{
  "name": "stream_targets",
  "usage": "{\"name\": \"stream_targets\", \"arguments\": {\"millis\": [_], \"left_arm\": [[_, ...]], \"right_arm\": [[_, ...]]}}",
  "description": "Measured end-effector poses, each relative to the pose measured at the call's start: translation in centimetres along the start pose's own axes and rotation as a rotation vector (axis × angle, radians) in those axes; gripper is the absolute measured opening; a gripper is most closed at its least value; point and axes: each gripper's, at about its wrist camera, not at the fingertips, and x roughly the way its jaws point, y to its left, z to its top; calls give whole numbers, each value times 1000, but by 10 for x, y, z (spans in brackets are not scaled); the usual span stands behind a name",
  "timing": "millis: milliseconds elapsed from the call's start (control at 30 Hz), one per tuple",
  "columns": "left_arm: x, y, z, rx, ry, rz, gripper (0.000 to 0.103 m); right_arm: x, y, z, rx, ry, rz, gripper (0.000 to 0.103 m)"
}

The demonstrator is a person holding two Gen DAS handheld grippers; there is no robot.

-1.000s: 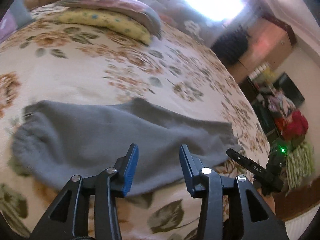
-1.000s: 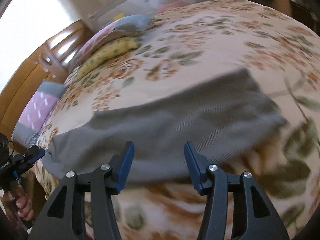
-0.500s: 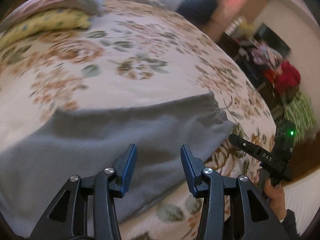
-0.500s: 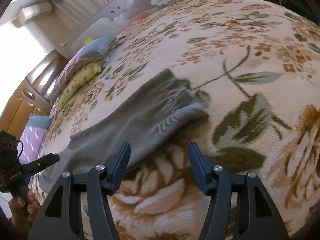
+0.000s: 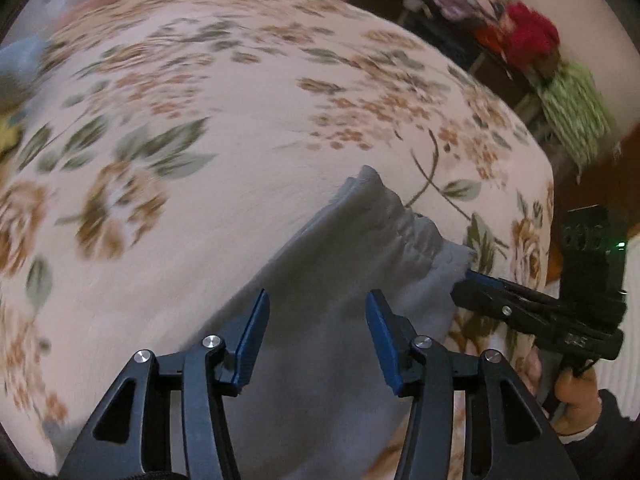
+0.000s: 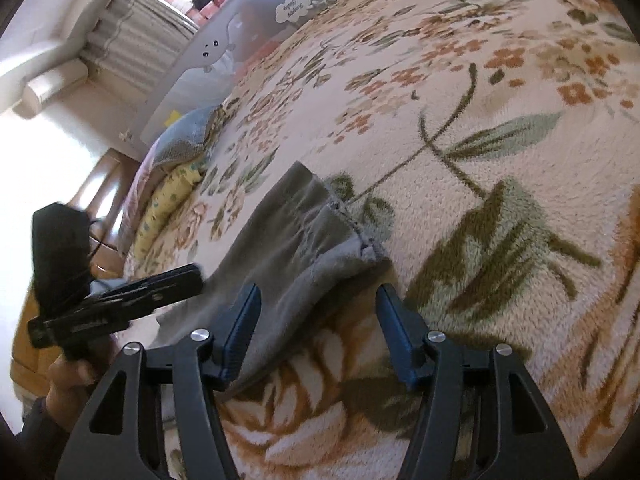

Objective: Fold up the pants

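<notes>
A: The grey pants lie along the near side of the floral blanket, their gathered end pointing toward the middle of the bed. Which end do we take first?

B: That gathered end. In our judgement the step in hand is gripping its two corners, so that we can carry that end over the rest of the cloth.

A: How do we do it well?

B: We pinch both layers of fabric near the seam, one gripper at each corner, and lift them together so the fold line stays straight. We should keep the blanket pile out of the grip.

A: Where do the jaws stand?

B: The left gripper is spread wide over the middle of the cloth and holds nothing; whether its tips brush the fabric we cannot tell. The right gripper is also spread wide, with its left finger over the edge of the pants and its right finger over bare blanket.

A: Has it caught the corner?

B: From the left wrist view its tip sits right at the near corner, possibly touching, but motion blur leaves that unsure. From its own camera nothing is pinched.
</notes>
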Motion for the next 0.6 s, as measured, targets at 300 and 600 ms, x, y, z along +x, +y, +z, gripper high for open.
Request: {"name": "stream_targets", "arguments": {"millis": [300,600], "left_arm": [[51,-11,44,143,125,-15,61],[65,-8,47,203,141,-73,39]], "right_arm": [[1,-14,2,91,-46,31,61],[8,-20,3,100,-58,29,27]]}}
